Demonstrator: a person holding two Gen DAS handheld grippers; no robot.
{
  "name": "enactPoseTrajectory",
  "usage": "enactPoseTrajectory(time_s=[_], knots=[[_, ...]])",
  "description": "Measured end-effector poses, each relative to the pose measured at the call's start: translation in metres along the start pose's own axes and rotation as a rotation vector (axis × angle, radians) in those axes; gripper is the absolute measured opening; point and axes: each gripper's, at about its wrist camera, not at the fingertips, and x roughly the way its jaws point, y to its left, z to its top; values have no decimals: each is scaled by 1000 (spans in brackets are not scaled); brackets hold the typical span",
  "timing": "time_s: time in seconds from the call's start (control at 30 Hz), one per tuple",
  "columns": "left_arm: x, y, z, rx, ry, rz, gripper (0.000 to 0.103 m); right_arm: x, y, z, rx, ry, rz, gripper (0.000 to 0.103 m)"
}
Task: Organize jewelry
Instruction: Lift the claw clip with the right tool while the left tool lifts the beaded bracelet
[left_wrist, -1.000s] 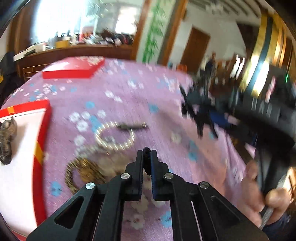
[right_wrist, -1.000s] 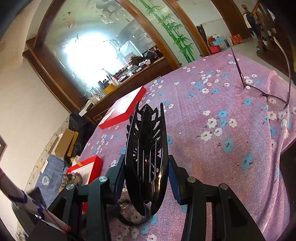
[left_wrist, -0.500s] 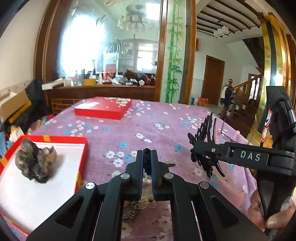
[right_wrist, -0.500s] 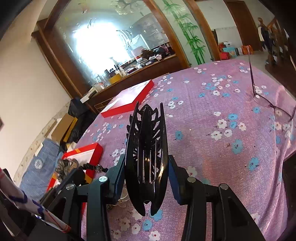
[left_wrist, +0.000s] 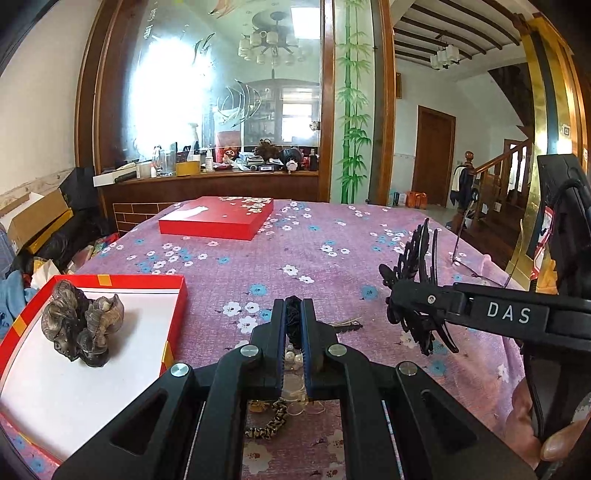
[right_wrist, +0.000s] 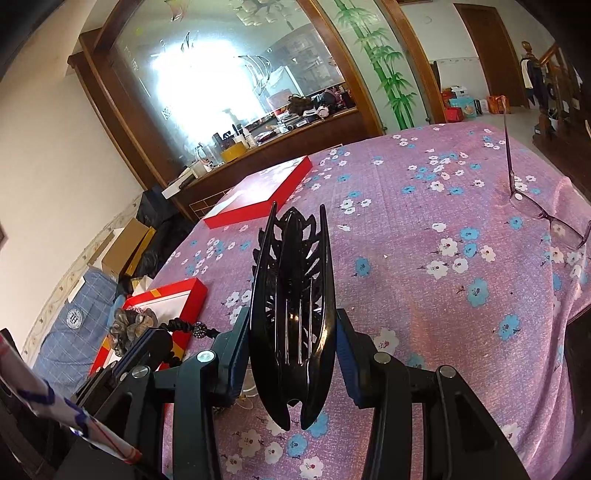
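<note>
My left gripper (left_wrist: 293, 308) is shut on a black beaded bracelet (left_wrist: 293, 323) and holds it just above the purple floral cloth. In the right wrist view the bracelet (right_wrist: 188, 326) dangles from the left gripper (right_wrist: 155, 341). Below it lie a pearl bracelet (left_wrist: 291, 356), a gold chain bracelet (left_wrist: 269, 424) and a hairpin (left_wrist: 347, 324). My right gripper (right_wrist: 291, 332) is shut on a black hair claw (right_wrist: 291, 258), held upright to the right of the left gripper. An open red box (left_wrist: 179, 295) at the left holds a brown scrunchie (left_wrist: 79, 328).
The red box lid (left_wrist: 218, 218) lies at the far side of the table. A pair of glasses (right_wrist: 546, 214) sits near the right edge. A hand (left_wrist: 554, 446) grips the right tool. Cardboard boxes and clutter stand on the floor beyond the left edge.
My left gripper has risen and tipped upward from the pile of bracelets, still shut on the black bracelet. The right gripper has shifted sideways a little with the hair claw in it.
</note>
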Motion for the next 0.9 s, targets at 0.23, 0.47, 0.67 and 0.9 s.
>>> enactPoseTrajectory(time_s=[0.23,0.47,0.67,0.9], knots=[[0,0,0,1,2,-1,7,0,1,-1,-1,0,-2,47],[-1,0,1,0,2,1,7,0,1,-1,0,2,0,47],[-1,0,1,-2,7,8,7,1,0,-2,0,3,-2,47],[-1,5,4,-32,21,5,7,1,-8,-3,43,6,-44,46]])
